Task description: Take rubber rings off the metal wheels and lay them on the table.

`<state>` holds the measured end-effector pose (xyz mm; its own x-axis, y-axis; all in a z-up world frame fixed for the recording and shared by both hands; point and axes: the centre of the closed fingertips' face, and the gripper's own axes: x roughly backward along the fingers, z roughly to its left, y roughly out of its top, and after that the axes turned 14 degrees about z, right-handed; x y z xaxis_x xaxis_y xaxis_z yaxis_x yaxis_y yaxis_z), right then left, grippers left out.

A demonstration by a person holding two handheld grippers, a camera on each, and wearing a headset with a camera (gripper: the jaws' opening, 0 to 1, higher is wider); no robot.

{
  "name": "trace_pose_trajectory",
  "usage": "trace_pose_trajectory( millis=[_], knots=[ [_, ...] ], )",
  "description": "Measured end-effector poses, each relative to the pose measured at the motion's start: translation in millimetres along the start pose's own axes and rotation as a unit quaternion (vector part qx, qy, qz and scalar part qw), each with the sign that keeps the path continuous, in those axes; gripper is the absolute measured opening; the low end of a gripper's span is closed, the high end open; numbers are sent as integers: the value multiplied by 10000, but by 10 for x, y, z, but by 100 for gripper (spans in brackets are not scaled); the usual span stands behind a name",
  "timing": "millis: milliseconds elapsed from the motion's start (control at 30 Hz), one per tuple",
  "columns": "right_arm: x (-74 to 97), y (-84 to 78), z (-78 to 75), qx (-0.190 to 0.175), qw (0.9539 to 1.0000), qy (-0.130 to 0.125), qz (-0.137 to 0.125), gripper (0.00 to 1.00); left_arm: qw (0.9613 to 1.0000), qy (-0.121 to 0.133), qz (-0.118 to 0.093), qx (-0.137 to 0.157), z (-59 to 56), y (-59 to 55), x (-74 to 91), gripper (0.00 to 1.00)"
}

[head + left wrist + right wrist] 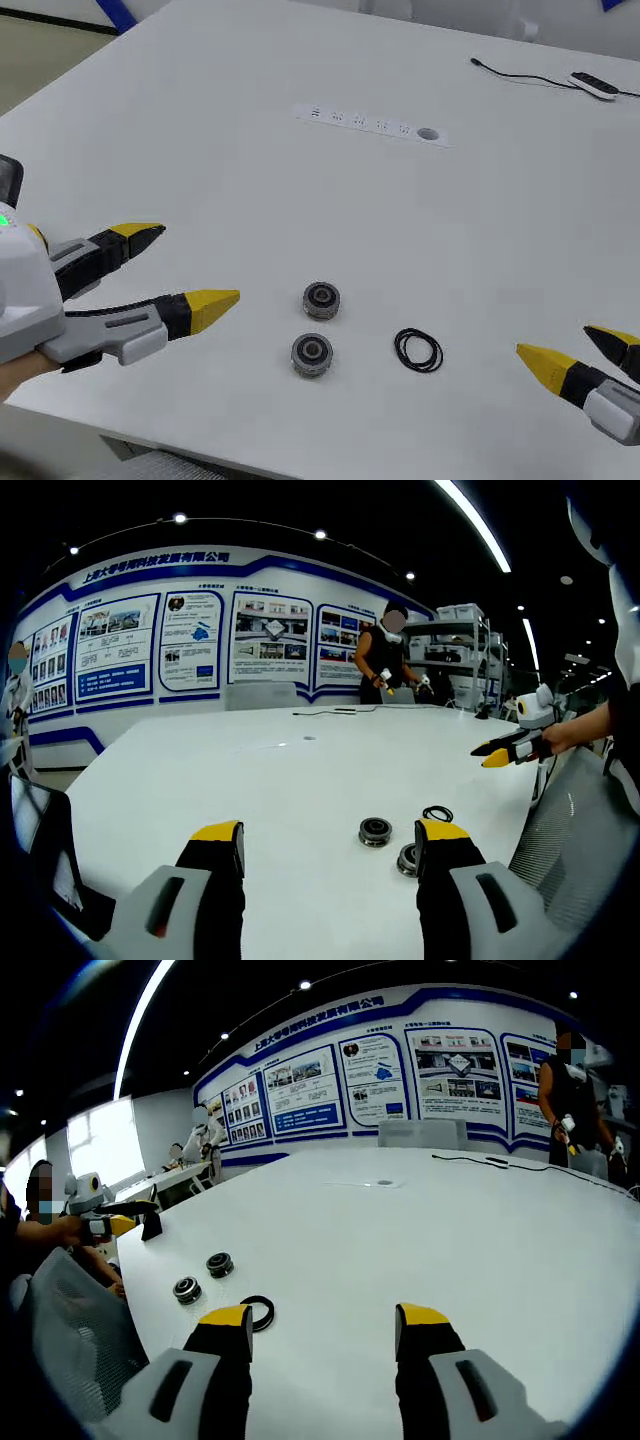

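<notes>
Two metal wheels (pixel 321 300) and loose rubber rings (pixel 418 350) on the white table (pixel 250 190).
Lower centre: silver wheels with dark hubs; thin black rings overlap, flat, right of them. Left gripper (pixel 185 265) and right gripper (pixel 555 340) both spread, empty.

The white desk (pixel 480 220) is mostly bare, so there is lots of room on both sides. Near the front edge the far wheel (pixel 321 300), the near wheel (pixel 312 354) and the black rings (pixel 418 350) stand in the way, with gaps between them. A socket strip (pixel 370 123) and a cable (pixel 520 75) lie far back.
</notes>
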<state>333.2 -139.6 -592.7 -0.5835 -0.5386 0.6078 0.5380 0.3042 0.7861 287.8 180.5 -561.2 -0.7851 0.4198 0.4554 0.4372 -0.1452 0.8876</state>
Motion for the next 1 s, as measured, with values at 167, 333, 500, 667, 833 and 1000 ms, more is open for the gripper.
trace_pose_trajectory(
  millis=[167,333,500,667,833,1000],
  knots=[
    [-3,18,-1,162,9998,-64,66,62,9999,10,141,30,-13,-141,-26,76],
    [-16,93,-34,282,9995,-130,39,68,9996,156,203,138,12,-215,-36,85],
    [-47,133,-41,436,9989,-180,68,74,9995,148,214,185,5,-224,-46,92],
    [-56,157,-47,508,9984,-234,44,78,9991,227,268,233,35,-255,-62,98],
    [-72,157,-46,458,9986,-270,86,81,9991,206,321,203,25,-283,-63,98],
    [-74,174,-51,403,9988,-283,53,83,9990,188,356,201,19,-314,-64,99]
  ],
)
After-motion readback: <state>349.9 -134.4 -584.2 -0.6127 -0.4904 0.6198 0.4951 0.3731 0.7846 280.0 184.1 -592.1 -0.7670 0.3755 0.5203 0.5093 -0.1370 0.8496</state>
